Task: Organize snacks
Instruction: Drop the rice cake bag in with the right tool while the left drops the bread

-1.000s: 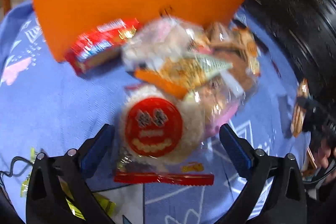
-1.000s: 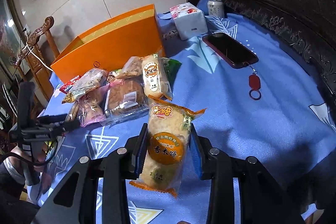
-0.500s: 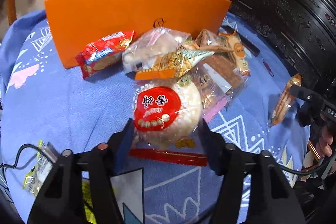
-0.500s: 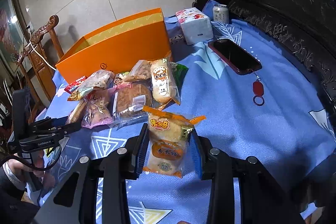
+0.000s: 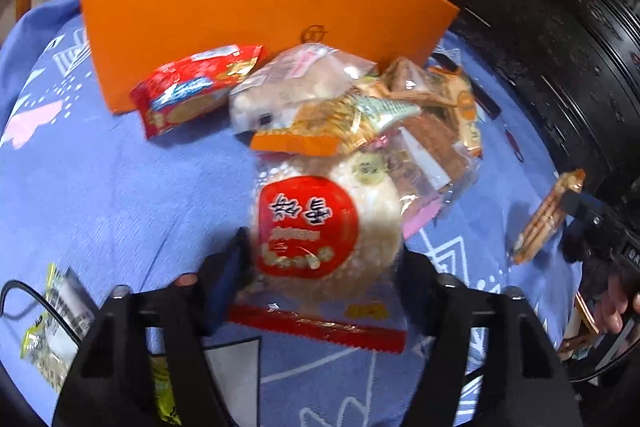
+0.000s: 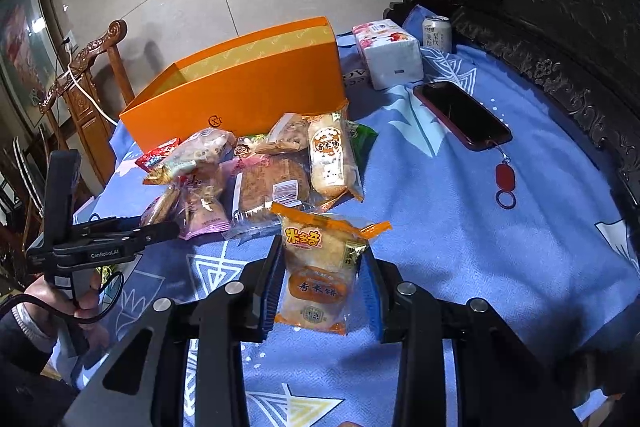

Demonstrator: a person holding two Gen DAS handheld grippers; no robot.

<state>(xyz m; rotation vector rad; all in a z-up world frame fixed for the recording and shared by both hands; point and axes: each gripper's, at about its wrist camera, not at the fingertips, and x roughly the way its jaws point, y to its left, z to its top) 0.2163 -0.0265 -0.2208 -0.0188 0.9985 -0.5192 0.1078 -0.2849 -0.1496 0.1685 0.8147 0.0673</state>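
Note:
My left gripper (image 5: pixel 324 267) is shut on a round rice cake pack with a red label (image 5: pixel 320 231), held above the blue cloth. My right gripper (image 6: pixel 320 279) is shut on an orange-edged rice cracker pack (image 6: pixel 320 263), and shows at the right edge of the left wrist view (image 5: pixel 576 211). A pile of snack packs (image 6: pixel 264 171) lies in front of the open orange box (image 6: pixel 240 87). A red biscuit pack (image 5: pixel 192 95) lies against the box wall (image 5: pixel 240 7). The left gripper (image 6: pixel 160 227) also shows in the right wrist view beside the pile.
A dark phone with a red tag (image 6: pixel 460 115), a white tissue pack (image 6: pixel 388 55) and a can (image 6: pixel 438 33) lie on the blue cloth behind. A carved dark wooden backrest (image 6: pixel 540 7) borders the right. A small yellow-green packet (image 5: pixel 52 331) lies at the left.
My left gripper closed on the round rice cake pack and lifted it a little. My right gripper kept its cracker pack and shifted slightly.

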